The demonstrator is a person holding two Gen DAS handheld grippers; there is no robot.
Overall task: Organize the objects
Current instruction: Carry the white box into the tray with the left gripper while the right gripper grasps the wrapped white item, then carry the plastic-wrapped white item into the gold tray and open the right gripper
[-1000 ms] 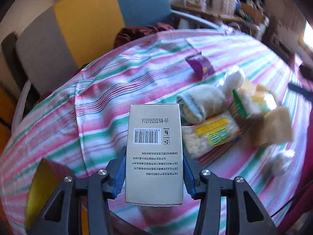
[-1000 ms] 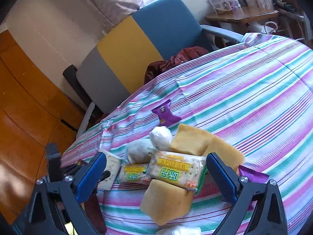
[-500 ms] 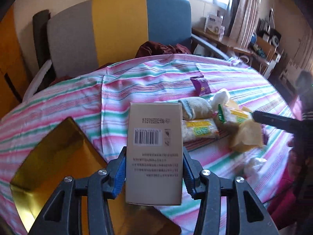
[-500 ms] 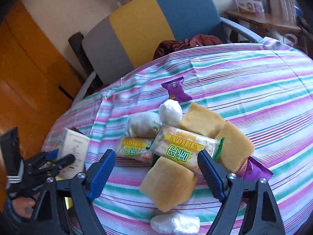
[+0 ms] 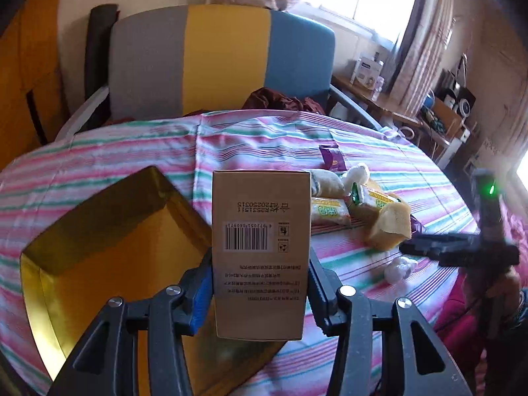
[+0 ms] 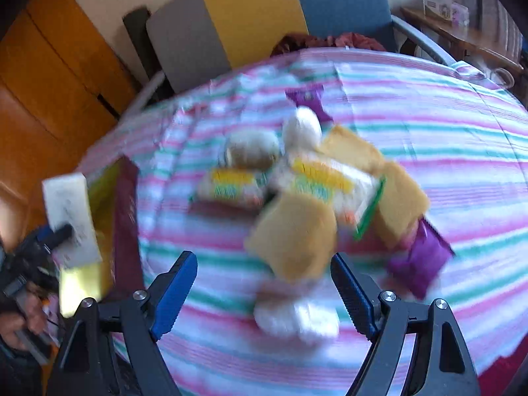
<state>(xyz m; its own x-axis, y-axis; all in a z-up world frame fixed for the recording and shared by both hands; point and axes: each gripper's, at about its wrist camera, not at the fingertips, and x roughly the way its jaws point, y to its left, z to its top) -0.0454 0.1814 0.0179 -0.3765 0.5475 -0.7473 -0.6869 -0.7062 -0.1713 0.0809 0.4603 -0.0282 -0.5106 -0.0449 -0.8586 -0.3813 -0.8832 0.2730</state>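
- Left gripper [image 5: 260, 292]: its blue pads press on both long sides of a beige carton [image 5: 260, 247], which is pinched upright with the barcode face toward the camera. The carton is lifted clear of the worktop [image 5: 257, 138].
- Gold tray [image 5: 99, 247]: open, gold-lined, resting on the worktop at its near left edge. The held carton sits in front of the tray's right wall in the left wrist view; whether it is above the tray cannot be told.
- Right gripper [image 6: 264, 288]: jaws spread wide and empty. They have just been closing. No pad touches anything; a white wrapped lump [image 6: 293, 316] and a tan sponge-like block [image 6: 293, 234] lie on the cloth between and beyond them.
- Snack pile: two yellow-and-green cracker packs [image 5: 330, 211], a rolled grey sock [image 5: 326, 181], further tan blocks and purple packets [image 6: 419, 260] lie touching one another, right of the tray.
- Worktop covering: a pink, green and white striped cloth.
- Background: a chair [image 5: 224, 59] with grey, yellow and blue panels stands behind the worktop.
- Right wrist view: strongly blurred; fine detail cannot be read.
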